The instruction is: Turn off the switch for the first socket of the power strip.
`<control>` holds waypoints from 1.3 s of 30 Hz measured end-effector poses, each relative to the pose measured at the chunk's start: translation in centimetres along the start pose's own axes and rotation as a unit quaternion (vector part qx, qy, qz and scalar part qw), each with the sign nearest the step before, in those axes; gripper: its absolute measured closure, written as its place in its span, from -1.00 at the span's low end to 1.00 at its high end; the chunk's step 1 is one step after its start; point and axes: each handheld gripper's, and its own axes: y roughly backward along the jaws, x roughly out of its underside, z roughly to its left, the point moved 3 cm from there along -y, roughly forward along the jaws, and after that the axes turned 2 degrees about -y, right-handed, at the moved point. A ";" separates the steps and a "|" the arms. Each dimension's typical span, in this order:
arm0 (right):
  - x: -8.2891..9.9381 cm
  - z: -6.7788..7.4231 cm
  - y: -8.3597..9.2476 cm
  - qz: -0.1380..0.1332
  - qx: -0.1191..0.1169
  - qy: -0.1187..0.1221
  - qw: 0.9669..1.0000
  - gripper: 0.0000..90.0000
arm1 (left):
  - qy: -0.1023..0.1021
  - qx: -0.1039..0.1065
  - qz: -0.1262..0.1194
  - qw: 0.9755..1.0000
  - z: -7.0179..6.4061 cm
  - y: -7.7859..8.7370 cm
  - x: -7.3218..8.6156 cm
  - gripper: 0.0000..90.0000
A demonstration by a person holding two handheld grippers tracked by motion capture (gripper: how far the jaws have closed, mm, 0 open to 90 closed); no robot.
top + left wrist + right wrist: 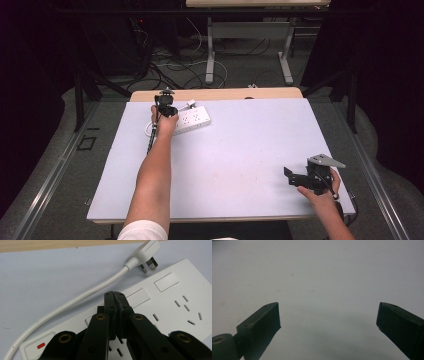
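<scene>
White power strip (172,302), under left tool (115,296)

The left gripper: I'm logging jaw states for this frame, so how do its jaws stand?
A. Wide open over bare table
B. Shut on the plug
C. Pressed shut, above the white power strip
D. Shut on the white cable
C. In the left gripper view the left gripper has its jaws closed together with nothing between them, over the power strip; the plug and the cable lie apart from it.
</scene>
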 end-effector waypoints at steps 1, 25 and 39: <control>0.0 0.0 0.0 -0.001 0.000 0.001 1.000 -0.90 | 0.001 -0.002 0.000 1.000 0.0 0.0 0.0 0.99; -0.1 0.4 -0.1 -0.002 -0.007 0.008 1.000 -0.89 | -0.024 0.011 -0.010 1.000 -0.3 2.7 0.0 0.89; -0.3 0.1 0.1 -0.007 -0.014 0.011 1.000 -0.89 | -0.038 0.032 -0.028 0.998 -1.4 4.6 0.2 0.73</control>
